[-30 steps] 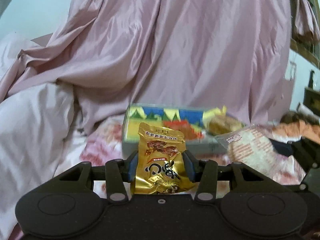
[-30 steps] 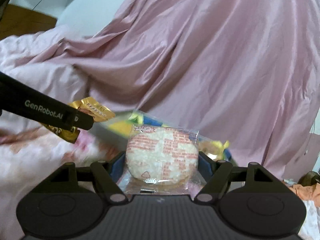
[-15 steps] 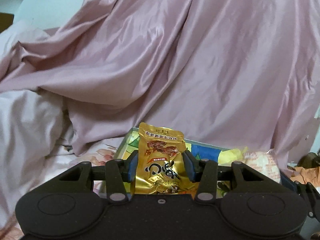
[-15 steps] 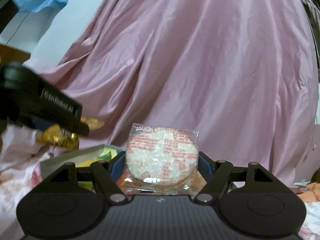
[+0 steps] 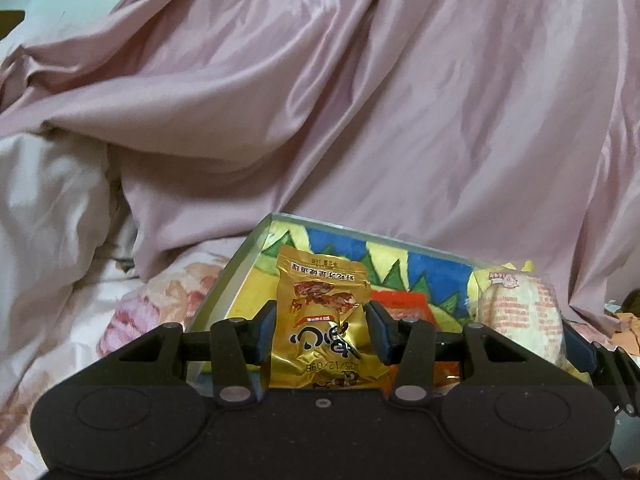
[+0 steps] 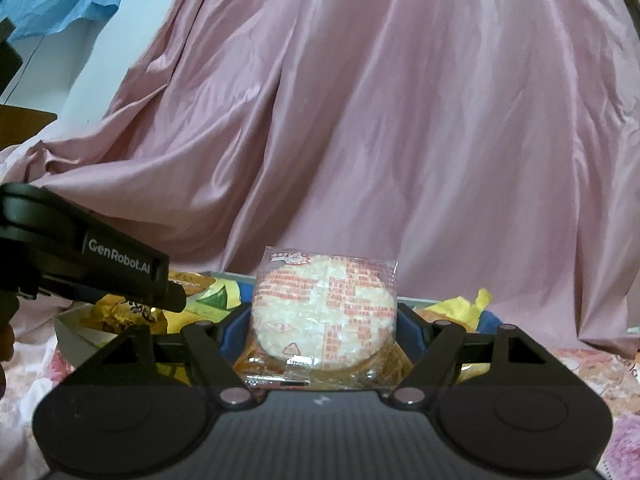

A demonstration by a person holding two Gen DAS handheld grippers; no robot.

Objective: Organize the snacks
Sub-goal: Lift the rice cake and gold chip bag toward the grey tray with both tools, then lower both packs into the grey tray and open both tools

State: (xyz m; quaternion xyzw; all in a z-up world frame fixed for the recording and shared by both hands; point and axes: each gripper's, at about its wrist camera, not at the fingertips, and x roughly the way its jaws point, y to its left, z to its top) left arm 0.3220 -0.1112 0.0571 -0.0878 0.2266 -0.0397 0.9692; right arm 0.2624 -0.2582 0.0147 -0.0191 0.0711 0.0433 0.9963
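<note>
Carrying two snacks to the box (image 5: 256, 276) on the flowered bedding (image 5: 132, 312); left gripper (image 5: 320, 332) clamped on a gold packet (image 5: 320, 320), held upright over the box's near edge; right gripper (image 6: 325, 328) clamped on a rice cracker (image 6: 325, 312), poised over the box too; probably the placing step; next: lowering each inside, then parting the jaws.

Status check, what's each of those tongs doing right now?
Left tongs shut on gold snack packet. Right tongs shut on rice cracker pack. Both over colourful box. Nothing blocking.
</note>
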